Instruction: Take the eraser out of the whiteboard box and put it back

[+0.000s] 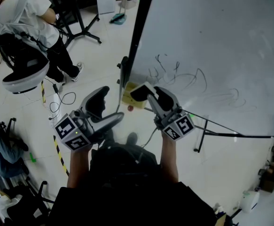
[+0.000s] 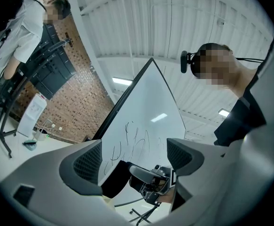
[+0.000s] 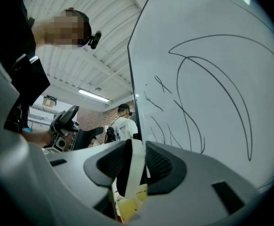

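Eraser (image 3: 131,171), judged light, rigid-backed and felt-soft, stands clamped edgewise between the right gripper (image 1: 152,97) pads, near the yellow whiteboard box (image 1: 127,99), best held across its stiff flanks; left gripper (image 2: 134,157) wide, empty.

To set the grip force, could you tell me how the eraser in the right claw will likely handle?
The eraser, pinched in the right claw, is a thin slab that looks straight, so it is probably stiff and light. Its dark layer looks like felt, so it may give slightly rather than slip. Flat-sided, it seems unlikely to roll.
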Action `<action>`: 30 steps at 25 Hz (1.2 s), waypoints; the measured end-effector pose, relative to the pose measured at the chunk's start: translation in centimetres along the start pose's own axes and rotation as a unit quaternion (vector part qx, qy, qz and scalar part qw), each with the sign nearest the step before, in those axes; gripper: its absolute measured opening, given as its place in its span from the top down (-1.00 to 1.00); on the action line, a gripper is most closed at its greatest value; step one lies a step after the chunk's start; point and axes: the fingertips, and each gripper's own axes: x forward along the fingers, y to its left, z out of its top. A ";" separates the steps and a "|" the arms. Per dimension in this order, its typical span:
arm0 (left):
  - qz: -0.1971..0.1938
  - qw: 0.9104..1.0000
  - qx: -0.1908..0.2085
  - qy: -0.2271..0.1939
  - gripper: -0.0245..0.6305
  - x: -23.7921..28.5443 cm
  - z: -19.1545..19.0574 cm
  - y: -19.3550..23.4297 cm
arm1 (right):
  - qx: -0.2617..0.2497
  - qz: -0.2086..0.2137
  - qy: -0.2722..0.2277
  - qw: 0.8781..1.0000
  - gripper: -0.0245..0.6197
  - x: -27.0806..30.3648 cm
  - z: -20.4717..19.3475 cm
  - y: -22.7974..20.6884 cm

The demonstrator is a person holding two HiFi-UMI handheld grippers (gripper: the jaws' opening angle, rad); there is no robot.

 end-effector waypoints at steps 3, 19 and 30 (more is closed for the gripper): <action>0.000 1.000 -0.001 0.001 -0.39 0.0 -0.1 0.1 | 0.001 0.000 0.010 1.000 0.45 0.1 -0.9 -0.2; 0.002 1.000 -0.004 0.001 -0.39 -0.2 -0.2 0.2 | -0.014 0.001 0.055 0.998 0.45 0.9 -4.3 -0.2; 0.002 1.000 -0.005 0.004 -0.39 -0.4 -0.4 0.0 | -0.031 0.002 0.092 0.995 0.45 1.2 -6.6 0.0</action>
